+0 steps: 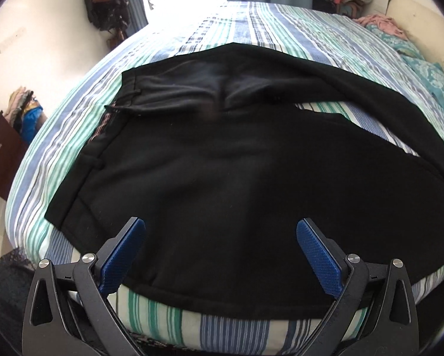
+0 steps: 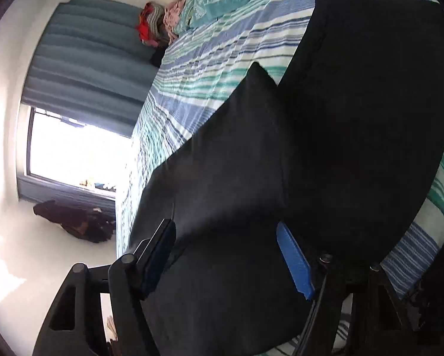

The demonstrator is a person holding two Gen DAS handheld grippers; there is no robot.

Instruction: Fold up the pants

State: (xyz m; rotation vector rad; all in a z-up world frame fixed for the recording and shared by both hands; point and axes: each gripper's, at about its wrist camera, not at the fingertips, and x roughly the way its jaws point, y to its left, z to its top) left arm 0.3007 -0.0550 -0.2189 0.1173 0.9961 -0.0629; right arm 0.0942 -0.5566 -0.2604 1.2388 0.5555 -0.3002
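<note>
— Pants [image 1: 222, 163] spread flat across the striped bed [image 1: 168, 320], ready for folding?
— Yes. Left hand-held gripper [image 1: 220, 255] wide, empty above them; right hand-held gripper [image 2: 226, 255] wide too, gripping nothing.

Black pants [image 1: 222, 160] lie on a blue, teal and white striped bedsheet [image 1: 281, 29].
</note>
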